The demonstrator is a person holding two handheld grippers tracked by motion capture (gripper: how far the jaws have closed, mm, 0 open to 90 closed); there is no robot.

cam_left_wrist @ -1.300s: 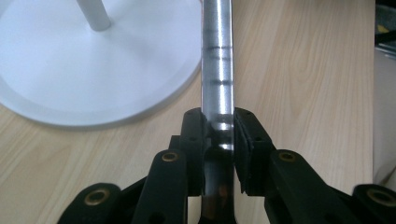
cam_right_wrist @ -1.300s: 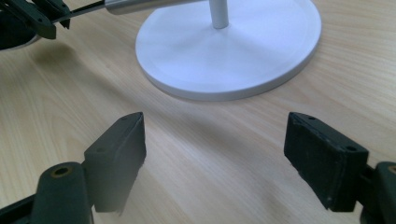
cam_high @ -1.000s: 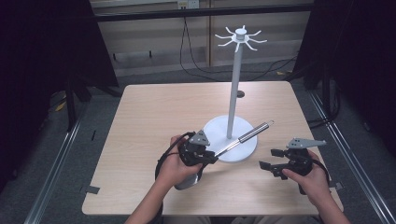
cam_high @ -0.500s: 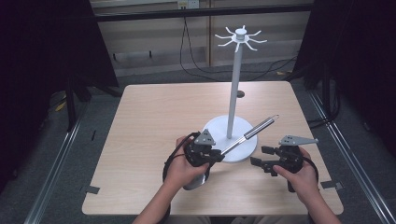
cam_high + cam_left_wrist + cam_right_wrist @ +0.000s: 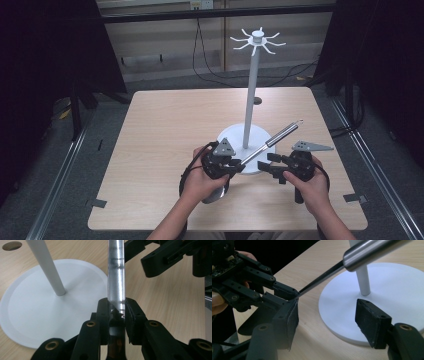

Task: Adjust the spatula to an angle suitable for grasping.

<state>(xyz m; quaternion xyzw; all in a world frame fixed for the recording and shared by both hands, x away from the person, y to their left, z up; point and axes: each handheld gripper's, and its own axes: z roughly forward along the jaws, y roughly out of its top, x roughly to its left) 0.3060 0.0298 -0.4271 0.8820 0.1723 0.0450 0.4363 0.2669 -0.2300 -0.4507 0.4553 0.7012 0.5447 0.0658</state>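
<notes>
Your left gripper [image 5: 239,167] is clamped on a metal utensil [image 5: 280,136] — jaws pinch its thin dark shaft, and the steel handle rises up and away over the white stand's round base [image 5: 232,137]. In the left gripper view the handle [image 5: 116,272] runs straight up between the jaws, beside the stand's pole [image 5: 46,267].

Your right gripper [image 5: 267,166] sits just beside the utensil near the base edge, jaws spread wide and holding nothing; its pads [image 5: 373,323] flank bare table [image 5: 165,130].

No containers on the table — no readable writing or labels either.
</notes>
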